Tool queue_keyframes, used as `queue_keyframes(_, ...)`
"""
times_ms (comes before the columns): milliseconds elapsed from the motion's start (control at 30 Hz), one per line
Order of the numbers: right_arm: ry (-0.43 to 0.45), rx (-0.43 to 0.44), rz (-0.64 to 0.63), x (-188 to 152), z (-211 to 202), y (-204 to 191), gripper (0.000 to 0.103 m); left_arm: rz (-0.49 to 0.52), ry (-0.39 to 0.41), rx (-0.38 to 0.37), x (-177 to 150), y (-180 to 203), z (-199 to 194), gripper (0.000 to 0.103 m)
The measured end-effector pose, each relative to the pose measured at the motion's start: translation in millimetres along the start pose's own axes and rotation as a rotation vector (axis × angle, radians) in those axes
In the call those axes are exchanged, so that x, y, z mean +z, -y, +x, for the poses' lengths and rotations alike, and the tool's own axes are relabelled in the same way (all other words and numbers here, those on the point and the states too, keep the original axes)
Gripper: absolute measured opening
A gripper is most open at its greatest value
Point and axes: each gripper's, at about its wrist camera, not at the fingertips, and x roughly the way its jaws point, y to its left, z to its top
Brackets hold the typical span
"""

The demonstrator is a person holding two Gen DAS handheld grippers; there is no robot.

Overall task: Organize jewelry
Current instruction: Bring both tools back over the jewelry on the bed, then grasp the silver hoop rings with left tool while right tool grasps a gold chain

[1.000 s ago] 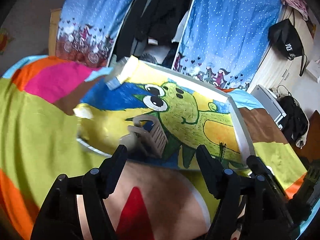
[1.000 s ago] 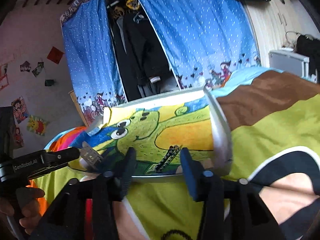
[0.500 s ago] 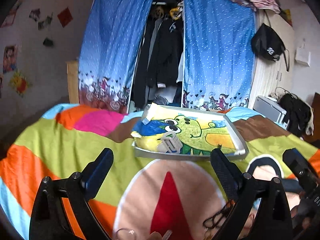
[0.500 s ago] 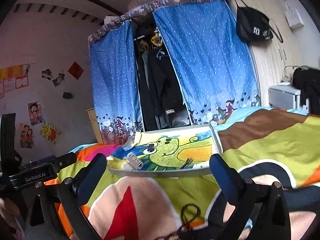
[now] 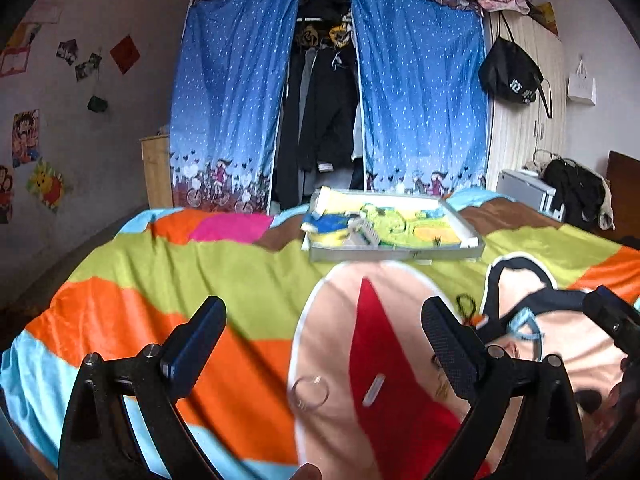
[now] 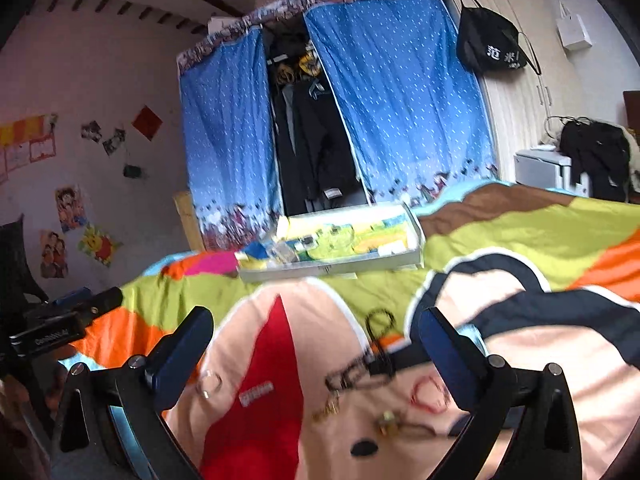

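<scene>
Both tools are hovering low over a bright cartoon-print blanket (image 5: 248, 272), each with jaws spread wide and gripping nothing. The left gripper (image 5: 324, 340) is pointing across the blanket at a shallow white-rimmed tray with a green dinosaur picture (image 5: 396, 254) lying far beyond it. Nearer than the tray, between the left fingers, a clear ring-shaped bangle (image 5: 309, 392) and a small silvery clip (image 5: 374, 389) are lying on the blanket. The right gripper (image 6: 316, 344) is framing a blurred black chain (image 6: 360, 372) and small gold pieces (image 6: 390, 424), all well short of the tray.
</scene>
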Motion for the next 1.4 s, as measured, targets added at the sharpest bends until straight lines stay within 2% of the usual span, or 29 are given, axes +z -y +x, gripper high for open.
queue_keyframes(167,-0.111,-0.038,0.021,-24,-4,-1,0.103,-0.009,-0.113,-0.003,-28,-12,3,0.096)
queue_keyframes(300,-0.186,-0.021,0.059,-37,1,-2,0.103,-0.071,-0.190,0.003,-47,-22,11,0.096)
queue_keyframes(433,-0.258,-0.024,0.036,-45,15,-7,0.103,-0.129,-0.320,-0.023,-53,-28,35,0.096)
queue_keyframes(633,-0.399,0.040,0.046,-60,44,-7,0.103,-0.178,-0.481,-0.033,-62,-40,66,0.096)
queue_keyframes(800,-0.517,0.086,0.055,-72,78,-6,0.103,-0.158,-0.585,-0.053,-68,-40,96,0.096)
queue_keyframes(867,-0.552,0.083,0.036,-75,90,-7,0.098,-0.130,-0.613,-0.054,-69,-37,113,0.096)
queue_keyframes(967,-0.580,0.053,-0.023,-80,107,-9,0.090,-0.062,-0.609,-0.046,-66,-31,131,0.096)
queue_keyframes(1133,-0.610,0.044,-0.061,-86,134,-5,0.067,0.039,-0.595,-0.060,-73,-26,153,0.095)
queue_keyframes(1167,-0.623,0.049,-0.054,-89,141,-3,0.066,0.046,-0.601,-0.069,-75,-25,156,0.094)
queue_keyframes(1367,-0.669,0.037,-0.048,-98,173,1,0.051,0.058,-0.634,-0.083,-85,-23,170,0.077)
queue_keyframes(1400,-0.678,0.031,-0.052,-100,178,1,0.049,0.054,-0.643,-0.077,-88,-26,174,0.071)
